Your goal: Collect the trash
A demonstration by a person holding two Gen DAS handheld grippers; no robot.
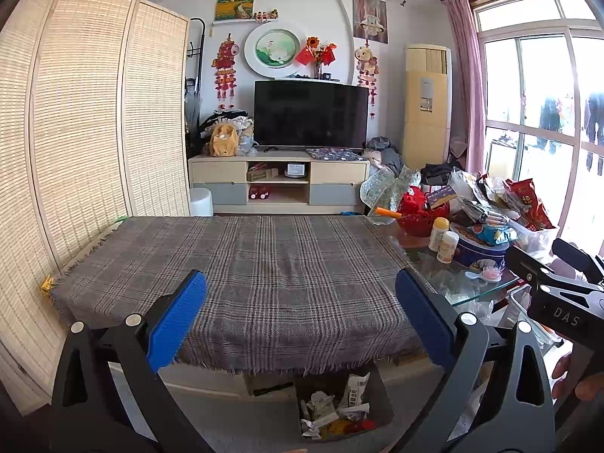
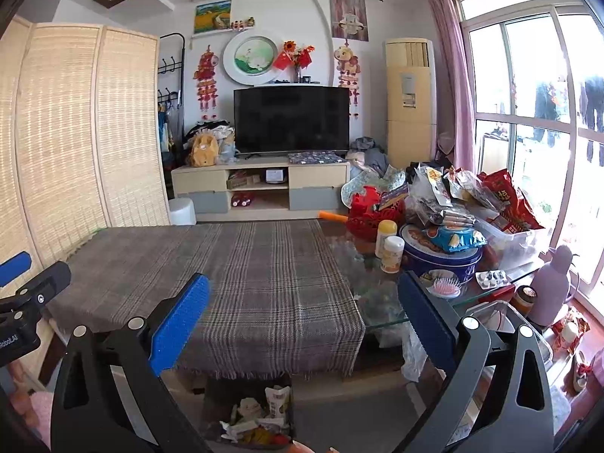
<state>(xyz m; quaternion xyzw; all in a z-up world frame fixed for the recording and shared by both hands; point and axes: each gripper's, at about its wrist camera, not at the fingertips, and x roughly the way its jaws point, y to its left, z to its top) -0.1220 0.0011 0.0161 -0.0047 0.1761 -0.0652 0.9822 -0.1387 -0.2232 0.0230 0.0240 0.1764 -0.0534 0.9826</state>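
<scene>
A: Trash (image 1: 336,411) status: crumpled white paper and wrappers, one white carton with printed text, red and yellow scraps lower down. All of it sits in the dark bin (image 1: 381,404) on the floor, just below the near fringe of the plaid cloth (image 1: 241,275).

B: Count?

A: One bin. One carton I can make out. Loose scraps overlap too much to count. Nothing lies on the cloth itself.

B: Carton orientation?

A: Long axis roughly upright, leaning a little, top end toward the cloth edge. The right wrist view shows the same carton (image 2: 278,402) standing in the pile.

B: Grippers?

A: Left gripper (image 1: 301,313): both blue pads spread wide, nothing between them, held above the near half of the cloth. Right gripper (image 2: 303,315): same, fingers well apart, empty, over the cloth's right-hand near corner. Each shows at the edge of the other's view.

B: What else is near the cloth?

A: Right of the cloth, a glass tabletop (image 1: 468,294) carries two yellow-capped bottles (image 1: 438,232), one round blue tin (image 1: 479,251), one pink hairbrush (image 1: 490,273), a red basket (image 1: 415,222) and a heap of snack bags (image 2: 506,200). Beyond the cloth's far edge: one TV (image 1: 310,115) on a low cabinet (image 1: 279,181). Left of the cloth: folding bamboo screen (image 1: 87,120), three panels visible.
</scene>
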